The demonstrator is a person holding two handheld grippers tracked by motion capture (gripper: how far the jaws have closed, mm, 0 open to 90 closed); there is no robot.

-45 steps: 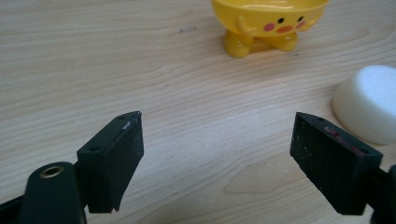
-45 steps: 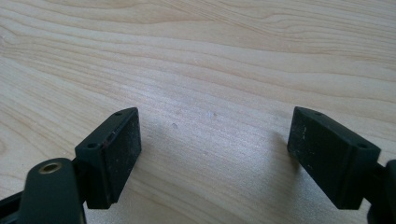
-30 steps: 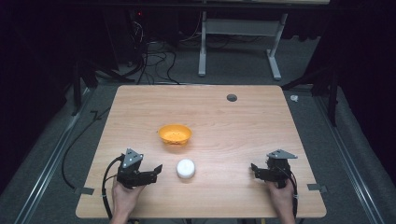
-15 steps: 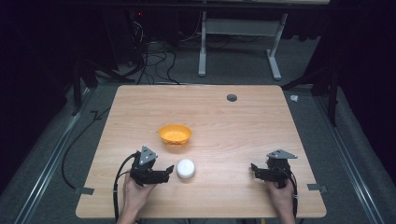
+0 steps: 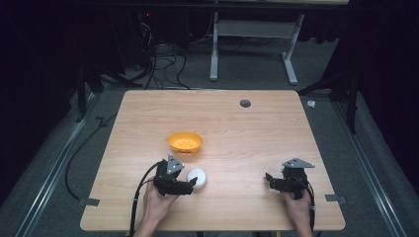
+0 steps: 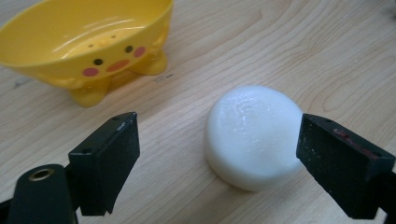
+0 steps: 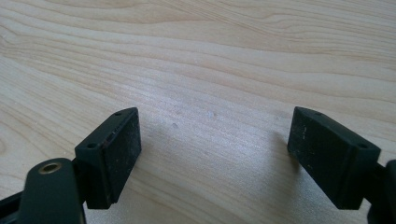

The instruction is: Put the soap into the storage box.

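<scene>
High view puts the left gripper (image 5: pixel 193 182) at the round white soap bar (image 5: pixel 197 177), jaws wide around it, not yet gripping; the yellow plastic duck-faced soap dish (image 5: pixel 185 141) waits empty at its 11 o'clock. Grasp and placing remain. The right gripper (image 5: pixel 269 178) rests wide, idle.

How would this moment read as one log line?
left gripper: open, fingers astride white soap | right gripper: open, idle | yellow dish: empty

In the high view, bare table (image 5: pixel 247 143) lies open from twelve to three o'clock of the white soap bar (image 5: pixel 197 177). The yellow bowl (image 5: pixel 185 141) blocks eleven o'clock, well apart. The left gripper (image 5: pixel 193 183) crowds seven o'clock, jaws spread wide around the bar.
</scene>
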